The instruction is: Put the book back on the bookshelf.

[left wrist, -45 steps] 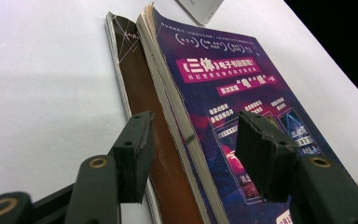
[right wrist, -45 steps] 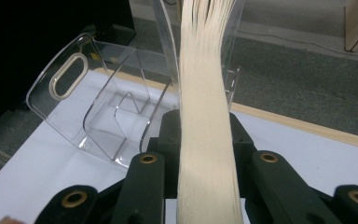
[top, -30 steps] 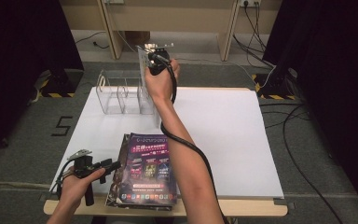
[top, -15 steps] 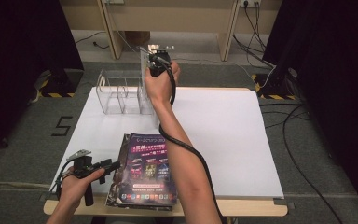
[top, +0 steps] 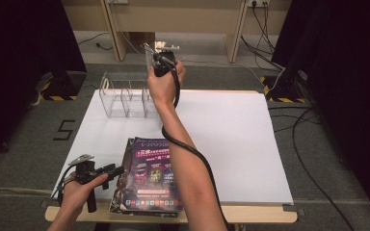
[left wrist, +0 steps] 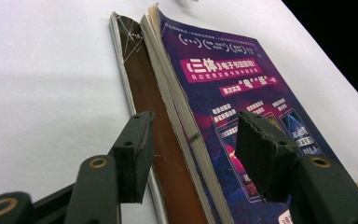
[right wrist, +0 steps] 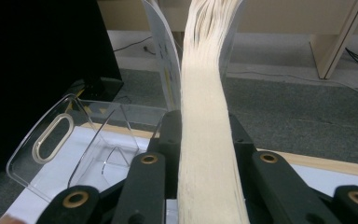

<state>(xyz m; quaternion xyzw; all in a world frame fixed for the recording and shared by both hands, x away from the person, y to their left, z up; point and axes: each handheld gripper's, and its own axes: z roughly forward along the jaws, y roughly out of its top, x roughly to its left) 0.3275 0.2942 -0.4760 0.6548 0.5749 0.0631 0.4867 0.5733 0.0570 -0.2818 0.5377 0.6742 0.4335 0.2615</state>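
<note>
My right gripper is raised over the table's far left, shut on a thick magazine held upright, its cream page edges facing the camera. Just below and left of it stands a clear acrylic rack with dividers and a slot handle. At the front left, a stack of magazines lies flat, a purple cover on top of a brown one. My left gripper sits low at the stack's left edge, open, with one jaw on each side of the top magazine's spine.
The white tabletop spreads right of my arm, with a wooden front edge. Grey floor around it carries a "5" mark and cables. Wooden furniture legs stand behind the table.
</note>
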